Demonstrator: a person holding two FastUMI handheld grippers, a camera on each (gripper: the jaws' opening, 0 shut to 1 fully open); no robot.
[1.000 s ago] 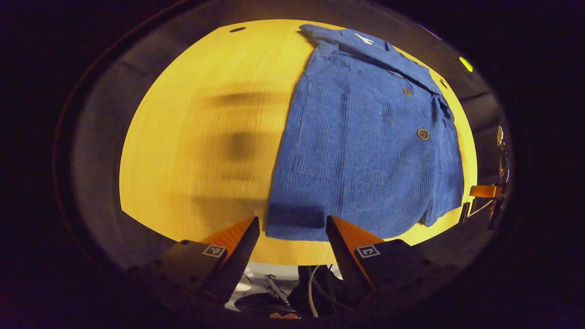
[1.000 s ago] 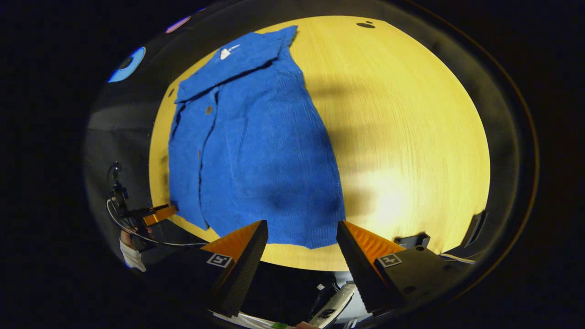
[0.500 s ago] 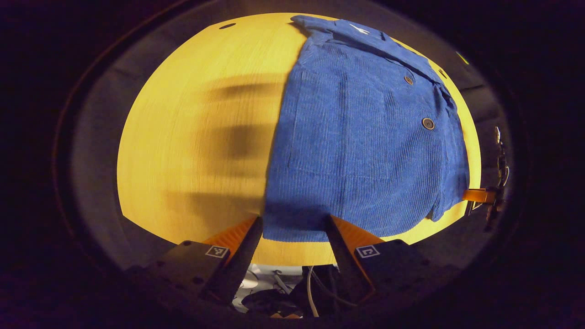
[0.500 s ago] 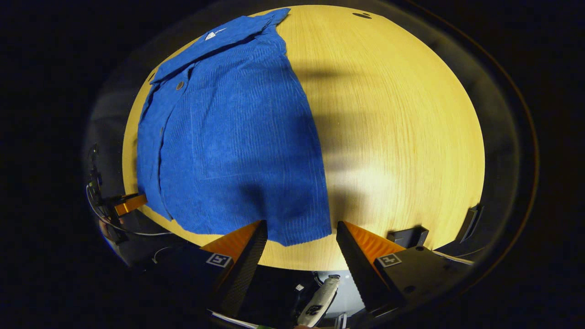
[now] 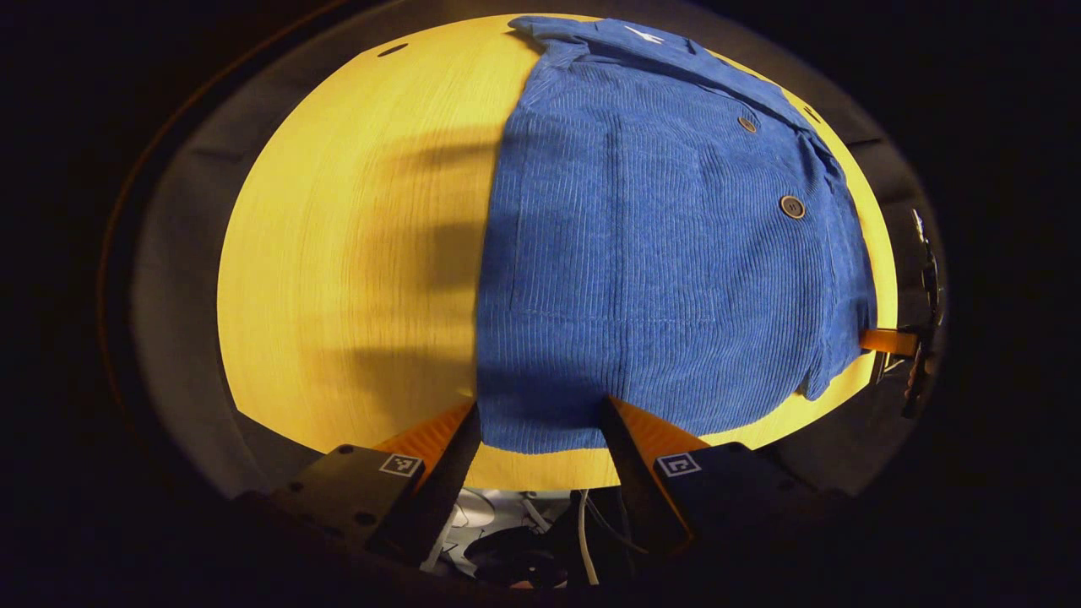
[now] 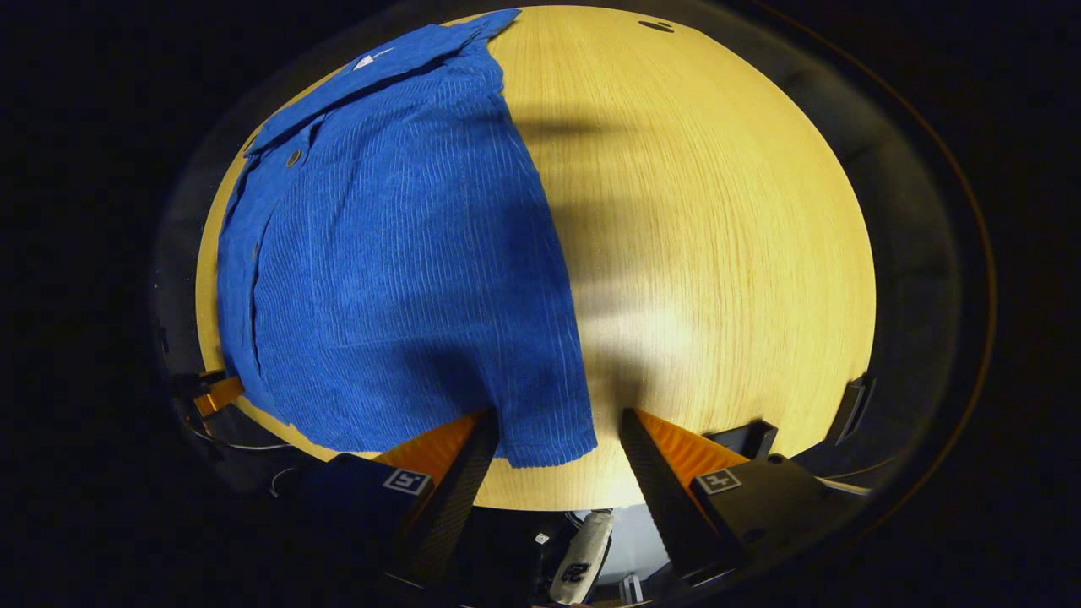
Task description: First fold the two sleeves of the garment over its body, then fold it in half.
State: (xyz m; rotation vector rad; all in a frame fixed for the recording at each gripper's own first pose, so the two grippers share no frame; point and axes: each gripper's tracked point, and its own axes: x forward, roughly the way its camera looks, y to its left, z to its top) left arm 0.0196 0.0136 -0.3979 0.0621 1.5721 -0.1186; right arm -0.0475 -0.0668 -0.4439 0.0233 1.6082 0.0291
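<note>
A blue corduroy shirt [image 5: 659, 236] lies flat on the yellow wooden table [image 5: 355, 253], collar far, hem near, with both sleeves folded in over the body. My left gripper [image 5: 540, 414] stands open over the hem's left corner, with the cloth edge showing between its fingers. In the right gripper view the same shirt [image 6: 388, 253] fills the left half. My right gripper [image 6: 557, 422] is open at the hem's right corner [image 6: 549, 447]. The right gripper shows small at the right edge of the left gripper view [image 5: 895, 342], and the left gripper [image 6: 215, 395] shows at the left edge of the right gripper view.
The table's near edge [image 5: 540, 477] runs just behind both sets of fingers. Below it lie cables and small items on the floor [image 5: 524, 540]. A black bracket [image 6: 743, 439] sits at the table rim on the right. Bare tabletop [image 6: 718, 236] stretches right of the shirt.
Both grippers have moved forward and down toward the shirt's hem corners; the shirt looks larger and closer in both views. Both stay open.
</note>
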